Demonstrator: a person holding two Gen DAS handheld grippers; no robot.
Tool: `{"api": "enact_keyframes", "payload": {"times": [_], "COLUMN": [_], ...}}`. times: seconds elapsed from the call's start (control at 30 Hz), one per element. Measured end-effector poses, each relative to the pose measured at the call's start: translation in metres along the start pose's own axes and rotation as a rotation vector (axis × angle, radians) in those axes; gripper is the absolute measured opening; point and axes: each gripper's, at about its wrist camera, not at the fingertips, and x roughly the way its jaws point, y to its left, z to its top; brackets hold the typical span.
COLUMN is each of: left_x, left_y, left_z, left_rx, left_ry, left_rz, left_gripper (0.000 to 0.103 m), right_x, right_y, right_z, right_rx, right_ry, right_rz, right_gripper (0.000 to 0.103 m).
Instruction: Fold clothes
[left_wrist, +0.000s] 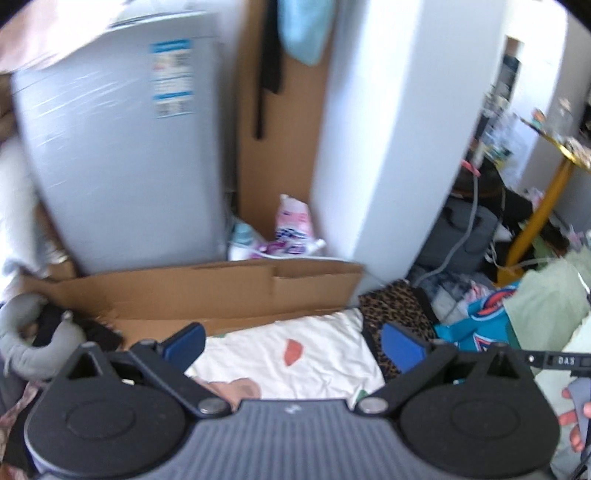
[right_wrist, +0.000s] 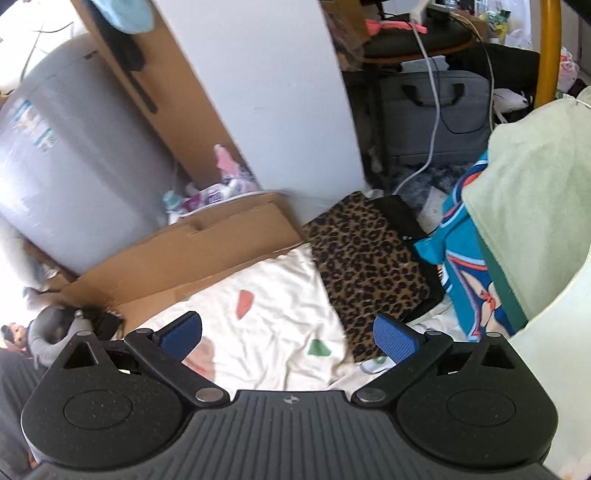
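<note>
Cloth, white with coloured patches, lies rumpled below both grippers, and a leopard-print garment overlaps its right edge. Left gripper and right gripper both hang above the white cloth, fingers spread wide with nothing between them. Flattened cardboard borders the cloth's far edge. A teal printed garment and a pale green fabric are piled to the right. Behind the cardboard stand a grey appliance and a white panel; detergent bags fill the gap between them. A grey laptop bag stands farther right.
</note>
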Motion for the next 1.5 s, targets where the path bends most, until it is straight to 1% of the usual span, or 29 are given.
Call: {"api": "enact_keyframes", "payload": {"times": [0.1,0.2,0.27,0.43,0.5,0.6,0.7,0.77,0.97,1.1,1.2,1.23,1.4,1.5], "left_x": [-0.024,-0.052,-0.071,-0.106,-0.119,-0.134,-0.142,-0.147,-0.142,-0.134,-0.124,-0.12,-0.095,-0.081], "left_y": [0.026,0.049,0.06,0.08,0.086,0.092,0.095,0.094,0.074,0.056,0.042,0.037,0.017,0.005], "left_z": [-0.017,-0.037,-0.052,-0.086,-0.101,-0.123,-0.14,-0.151,-0.181,-0.198,-0.209,-0.214,-0.232,-0.241], "left_rx": [-0.024,-0.068,-0.093,-0.137,-0.178,-0.222,-0.257,-0.274,-0.331,-0.348,-0.354,-0.359,-0.338,-0.309], "left_ry": [-0.022,-0.046,-0.057,-0.081,-0.101,-0.123,-0.136,-0.147,-0.125,-0.117,-0.1,-0.097,-0.042,-0.028], "left_rz": [0.022,0.041,0.053,0.063,0.084,0.145,0.188,0.211,0.258,0.259,0.268,0.269,0.278,0.313], "left_gripper": [0.103,0.103,0.103,0.103,0.103,0.103,0.103,0.103,0.103,0.103,0.103,0.103,0.103,0.103], "right_x": [-0.011,-0.023,-0.034,-0.055,-0.061,-0.066,-0.068,-0.069,-0.071,-0.072,-0.073,-0.073,-0.068,-0.061], "right_y": [0.02,0.039,0.051,0.07,0.076,0.081,0.082,0.084,0.091,0.093,0.091,0.09,0.084,0.078], "right_z": [-0.012,-0.024,-0.034,-0.052,-0.059,-0.068,-0.075,-0.08,-0.096,-0.109,-0.12,-0.124,-0.143,-0.152], "right_rx": [-0.04,-0.081,-0.109,-0.168,-0.196,-0.212,-0.191,-0.212,-0.242,-0.266,-0.293,-0.299,-0.312,-0.313], "right_ry": [0.007,0.019,0.024,0.0,-0.004,-0.018,-0.015,-0.008,-0.028,-0.059,-0.072,-0.078,-0.102,-0.111], "right_rz": [0.004,0.013,0.032,0.037,0.044,0.066,0.124,0.15,0.173,0.166,0.239,0.246,0.222,0.2], "right_gripper": [0.102,0.102,0.102,0.102,0.102,0.102,0.102,0.102,0.102,0.102,0.102,0.102,0.102,0.102]}}
